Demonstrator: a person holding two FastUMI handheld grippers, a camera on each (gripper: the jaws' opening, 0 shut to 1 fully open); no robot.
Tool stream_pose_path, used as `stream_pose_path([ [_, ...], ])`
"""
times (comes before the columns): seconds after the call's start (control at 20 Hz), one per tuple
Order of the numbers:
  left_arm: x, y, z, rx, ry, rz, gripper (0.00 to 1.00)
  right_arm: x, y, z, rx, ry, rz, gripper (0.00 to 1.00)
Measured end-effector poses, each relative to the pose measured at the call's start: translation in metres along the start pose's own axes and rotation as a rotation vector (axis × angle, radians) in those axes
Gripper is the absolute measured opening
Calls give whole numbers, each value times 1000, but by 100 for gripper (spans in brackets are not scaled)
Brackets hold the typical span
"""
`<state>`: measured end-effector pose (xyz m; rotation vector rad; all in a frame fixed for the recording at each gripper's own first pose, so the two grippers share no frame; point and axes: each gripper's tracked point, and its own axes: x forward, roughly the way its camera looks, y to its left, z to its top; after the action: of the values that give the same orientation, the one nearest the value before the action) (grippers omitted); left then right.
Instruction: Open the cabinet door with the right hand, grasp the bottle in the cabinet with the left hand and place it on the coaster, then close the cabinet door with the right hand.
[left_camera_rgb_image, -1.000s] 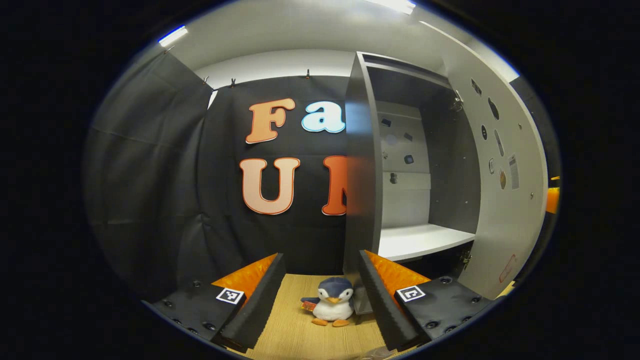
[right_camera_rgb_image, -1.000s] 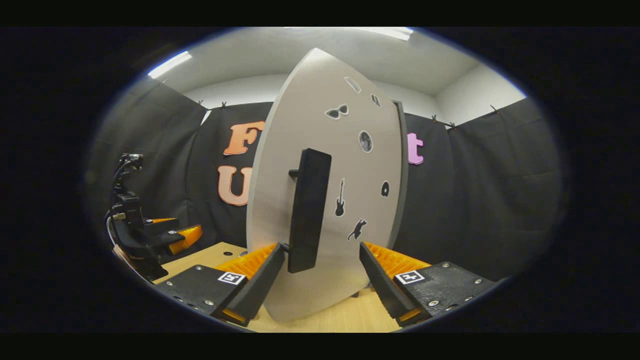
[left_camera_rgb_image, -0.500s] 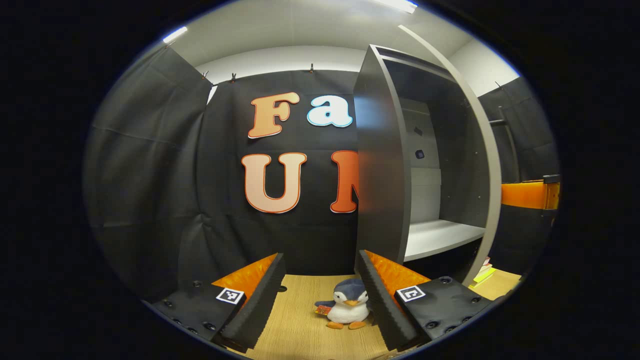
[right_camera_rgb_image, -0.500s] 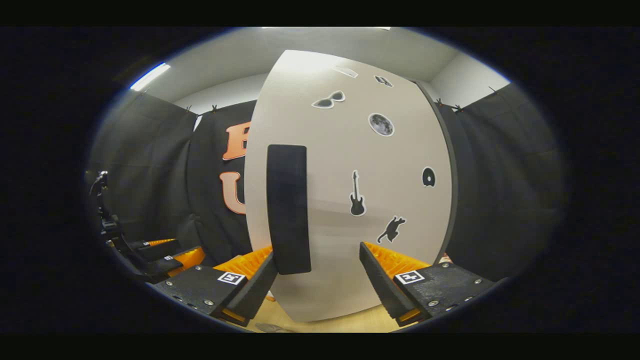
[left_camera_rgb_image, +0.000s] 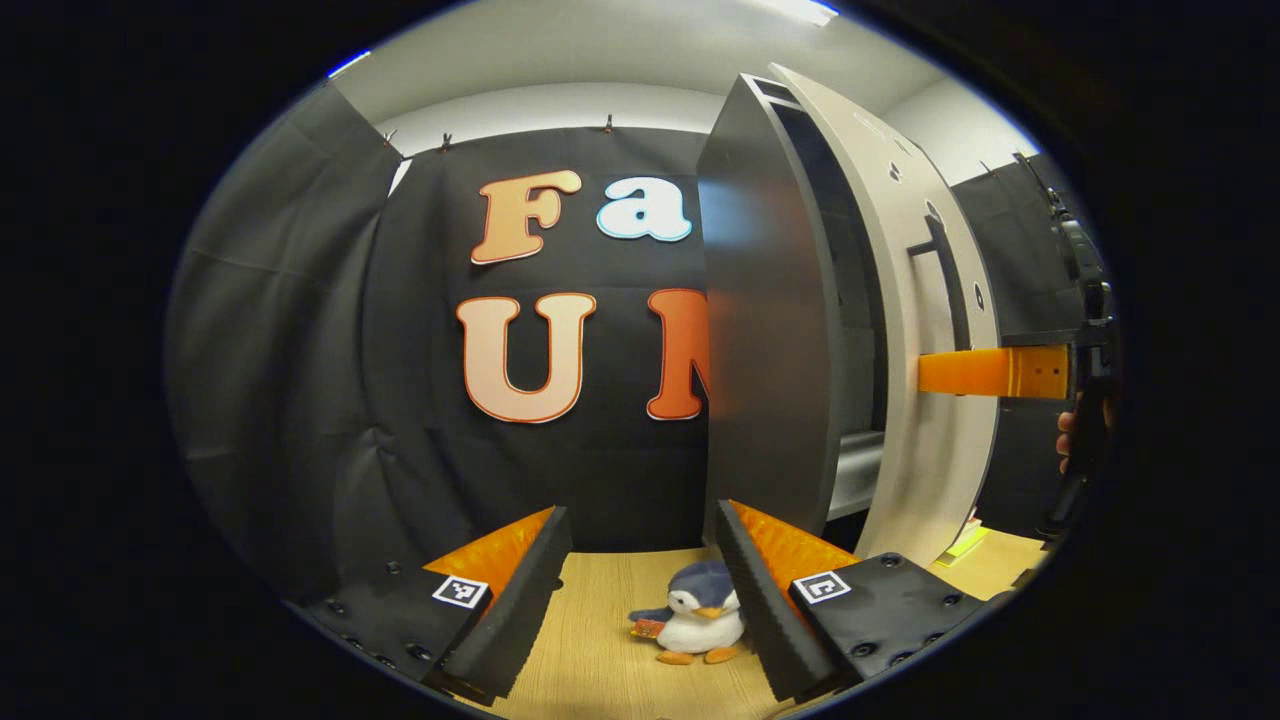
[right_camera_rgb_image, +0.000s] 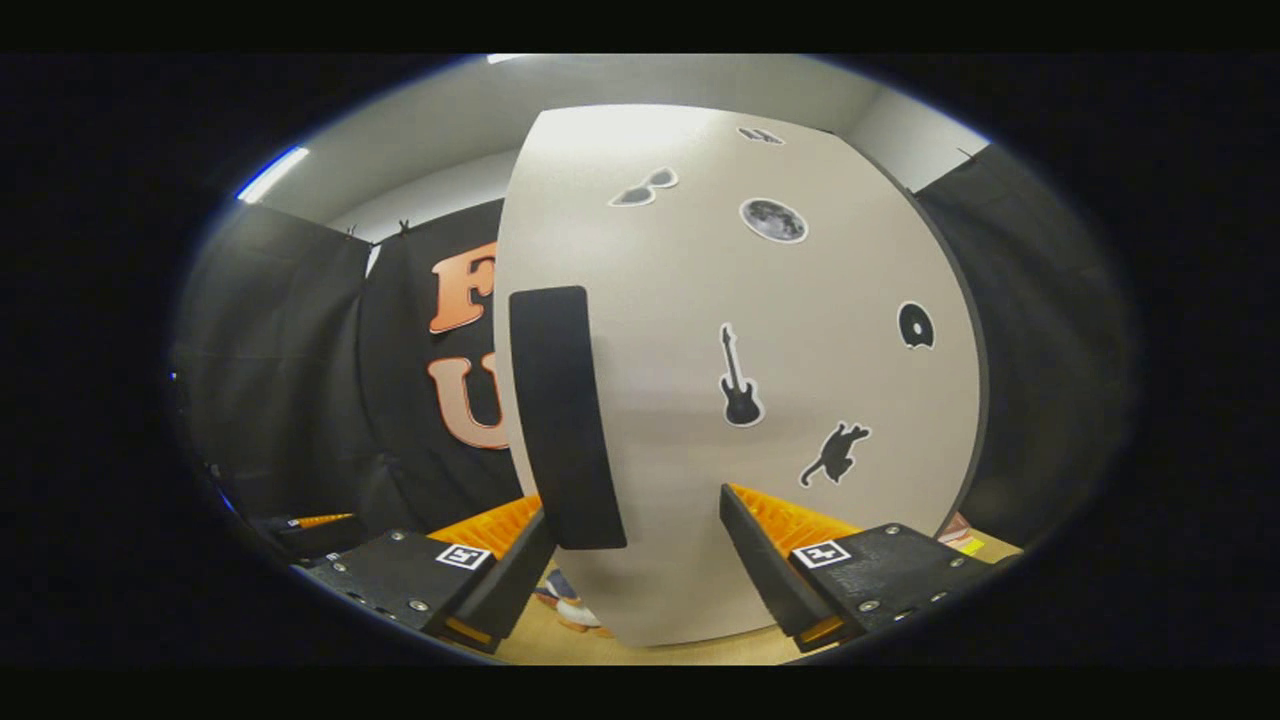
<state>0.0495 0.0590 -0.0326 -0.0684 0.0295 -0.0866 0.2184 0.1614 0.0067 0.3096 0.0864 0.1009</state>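
Note:
The grey cabinet (left_camera_rgb_image: 760, 350) stands right of centre in the left gripper view. Its pale door (left_camera_rgb_image: 925, 440) hangs narrowly ajar, leaving a thin gap to the inside. In the right gripper view the door (right_camera_rgb_image: 700, 300), dotted with black stickers, is close ahead, with its black bar handle (right_camera_rgb_image: 565, 420) just above the left finger. My right gripper (right_camera_rgb_image: 635, 545) is open against the door face, holding nothing. From the left gripper view, its finger (left_camera_rgb_image: 990, 372) reaches the door below the handle (left_camera_rgb_image: 950, 290). My left gripper (left_camera_rgb_image: 640, 570) is open and empty over the table.
A plush penguin (left_camera_rgb_image: 700, 625) sits on the wooden table (left_camera_rgb_image: 590, 650) by the cabinet's foot, and peeks under the door (right_camera_rgb_image: 570, 608) in the right gripper view. Some books (left_camera_rgb_image: 965, 545) lie right of the cabinet. A hand (left_camera_rgb_image: 1065, 435) shows at the far right.
The door has swung from wide open to almost shut, hiding the white shelf. My right gripper followed the door round. My left gripper stayed open and barely moved.

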Motion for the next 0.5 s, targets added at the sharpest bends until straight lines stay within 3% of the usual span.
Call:
stream_pose_path([
  [0.5, 3, 13, 5, -33, -13, 34, 95, 10, -2, -2, -19, -4, -36, 95],
])
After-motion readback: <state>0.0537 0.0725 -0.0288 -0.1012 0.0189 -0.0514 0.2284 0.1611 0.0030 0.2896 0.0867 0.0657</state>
